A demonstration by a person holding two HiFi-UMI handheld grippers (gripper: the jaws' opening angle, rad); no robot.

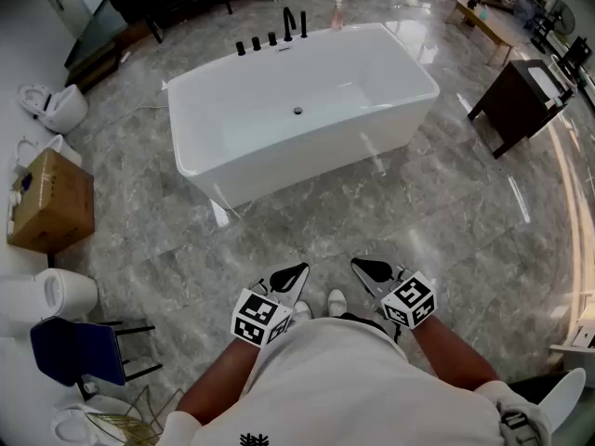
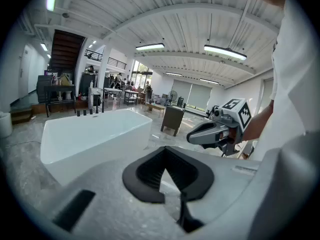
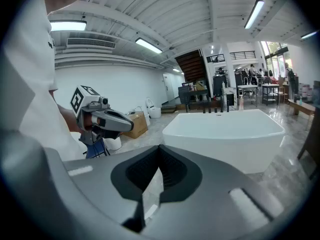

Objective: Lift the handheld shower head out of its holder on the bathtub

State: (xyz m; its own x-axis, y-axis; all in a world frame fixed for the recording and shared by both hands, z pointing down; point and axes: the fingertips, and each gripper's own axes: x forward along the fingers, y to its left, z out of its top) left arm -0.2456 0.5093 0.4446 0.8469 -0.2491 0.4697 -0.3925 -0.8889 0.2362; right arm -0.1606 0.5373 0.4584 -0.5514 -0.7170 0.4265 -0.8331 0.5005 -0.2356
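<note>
Only in the head view: left gripper and right gripper side by side, just ahead of a person's white shirt. Both aimed toward the white rectangular freestanding bathtub, well apart from it.

Only there as well: the slim black handheld shower head, upright in its holder on the tub's far rim. Just beside it a black curved spout, then a row of black knobs. A pink pump bottle near that same far edge.

Only in the two gripper views: a white ribbed ceiling with long strip lights and a dark staircase. Also each pair of jaws up close, tips pressed together on both grippers, nothing between them.

Underfoot, polished grey veined marble floor. At the left wall, a brown cardboard box, white toilets and a blue chair. At the right, a dark wooden cabinet.

Inside the tub, a round drain in the white bottom.
</note>
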